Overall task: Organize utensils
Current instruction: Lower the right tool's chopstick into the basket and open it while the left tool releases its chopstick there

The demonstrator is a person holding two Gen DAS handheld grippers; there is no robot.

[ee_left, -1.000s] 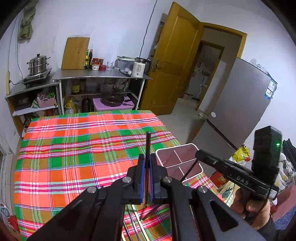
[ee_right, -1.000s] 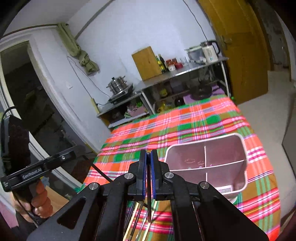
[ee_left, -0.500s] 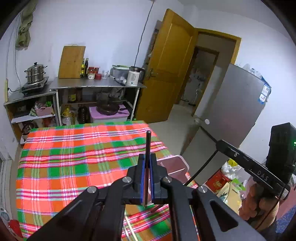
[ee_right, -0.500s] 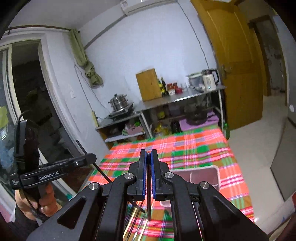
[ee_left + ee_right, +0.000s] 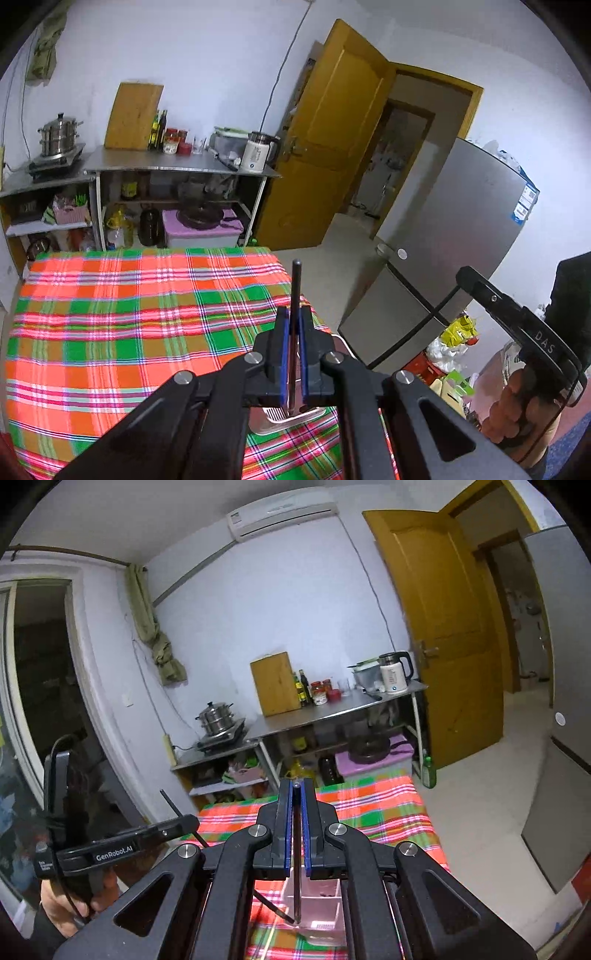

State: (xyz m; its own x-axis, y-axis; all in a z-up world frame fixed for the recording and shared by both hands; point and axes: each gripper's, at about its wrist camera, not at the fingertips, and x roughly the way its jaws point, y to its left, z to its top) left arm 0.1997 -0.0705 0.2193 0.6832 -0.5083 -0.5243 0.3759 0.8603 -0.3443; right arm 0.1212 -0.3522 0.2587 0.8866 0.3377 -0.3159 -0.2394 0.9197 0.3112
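My left gripper is shut on a dark chopstick that stands up past its blue pads. My right gripper is shut on another dark chopstick that hangs down between its pads. Both are held high above the plaid-covered table. The pink divided utensil tray sits below, mostly hidden by the gripper bodies; its corner shows in the left wrist view. The right gripper also shows in the left wrist view, and the left gripper in the right wrist view.
A steel counter with a kettle, cutting board and jars stands beyond the table. A grey fridge and an open yellow door are at the right. More chopsticks lie on the cloth near the tray.
Both grippers have risen well above the table with their chopsticks still held; the tray has dropped lower in both views and is now mostly hidden.
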